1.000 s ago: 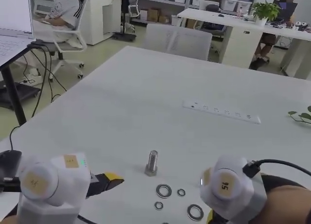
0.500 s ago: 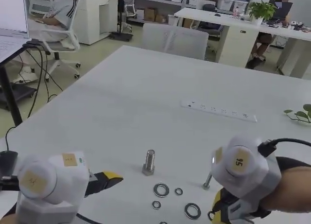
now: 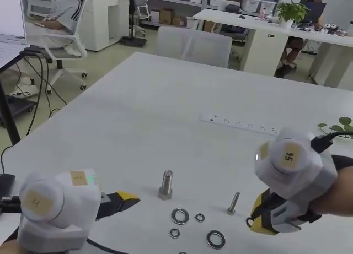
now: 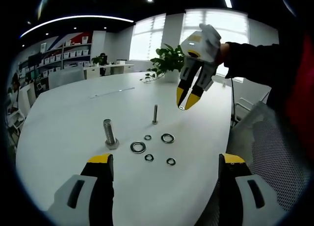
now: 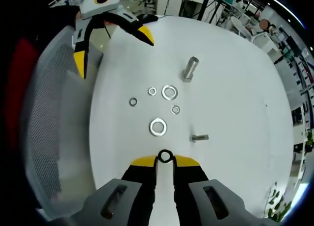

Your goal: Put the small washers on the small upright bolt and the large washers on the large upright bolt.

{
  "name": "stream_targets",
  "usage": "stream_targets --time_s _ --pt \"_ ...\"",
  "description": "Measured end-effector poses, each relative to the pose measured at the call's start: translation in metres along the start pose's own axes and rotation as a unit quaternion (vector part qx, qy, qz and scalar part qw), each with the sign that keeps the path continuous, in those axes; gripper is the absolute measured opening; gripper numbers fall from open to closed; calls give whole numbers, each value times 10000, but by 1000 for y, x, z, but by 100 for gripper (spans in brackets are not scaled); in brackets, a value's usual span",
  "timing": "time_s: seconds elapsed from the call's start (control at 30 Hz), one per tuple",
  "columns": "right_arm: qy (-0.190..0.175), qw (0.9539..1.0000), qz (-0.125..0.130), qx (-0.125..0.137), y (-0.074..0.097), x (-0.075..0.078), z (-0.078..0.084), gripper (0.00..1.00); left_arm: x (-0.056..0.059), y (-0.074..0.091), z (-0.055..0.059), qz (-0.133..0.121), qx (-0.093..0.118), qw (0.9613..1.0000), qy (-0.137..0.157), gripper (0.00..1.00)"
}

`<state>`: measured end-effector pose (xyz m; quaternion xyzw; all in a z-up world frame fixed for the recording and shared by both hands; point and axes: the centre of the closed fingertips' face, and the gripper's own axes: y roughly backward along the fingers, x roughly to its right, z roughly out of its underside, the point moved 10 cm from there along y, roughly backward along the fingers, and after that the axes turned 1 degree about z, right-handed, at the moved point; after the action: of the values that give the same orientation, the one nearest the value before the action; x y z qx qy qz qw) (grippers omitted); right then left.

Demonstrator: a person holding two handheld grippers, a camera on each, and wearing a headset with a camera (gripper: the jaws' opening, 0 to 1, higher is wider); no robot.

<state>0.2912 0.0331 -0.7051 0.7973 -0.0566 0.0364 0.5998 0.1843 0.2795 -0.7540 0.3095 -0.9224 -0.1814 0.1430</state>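
**Figure: washer in transit, both bolts bare.** We show the right gripper (image 4: 185,101) raised above the white table (image 3: 165,100), its jaws pinching 1 washer (image 5: 165,156) at the tips. The left gripper (image 5: 114,52) waits low, its jaws spread wide with nothing between them.

In the head view the large bolt (image 3: 165,186) stands at 9 o'clock of the small bolt (image 3: 233,203), which stands at 10 o'clock of the right gripper's tips. 5 loose washers (image 5: 158,126), 2 large and 3 small, lie at 6 o'clock of the bolts.

We judge this to be the carry of the 1st washer. It looks small, though we cannot be sure. The next move then calls for centring its hole over the small bolt's tip, lowering it, and opening the jaws.

A power strip (image 3: 240,124) lies at 12 o'clock of the bolts. Beyond it are a chair (image 3: 193,44), desks, a plant (image 3: 292,11) and seated people in an open office.
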Motion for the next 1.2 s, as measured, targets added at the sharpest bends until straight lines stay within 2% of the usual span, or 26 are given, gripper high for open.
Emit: stream_targets --time_s 0.5,0.8,1.2 --pt "57 9998 197 68 12 32 -12 13 -6 0 -5 15 -12 10000 -40 87" --pt "147 9997 175 7 6 48 -17 13 -8 0 -5 -7 -30 10000 -10 87" --pt "229 9997 18 -64 -6 59 -21 13 -10 0 -6 -37 -63 10000 20 87"
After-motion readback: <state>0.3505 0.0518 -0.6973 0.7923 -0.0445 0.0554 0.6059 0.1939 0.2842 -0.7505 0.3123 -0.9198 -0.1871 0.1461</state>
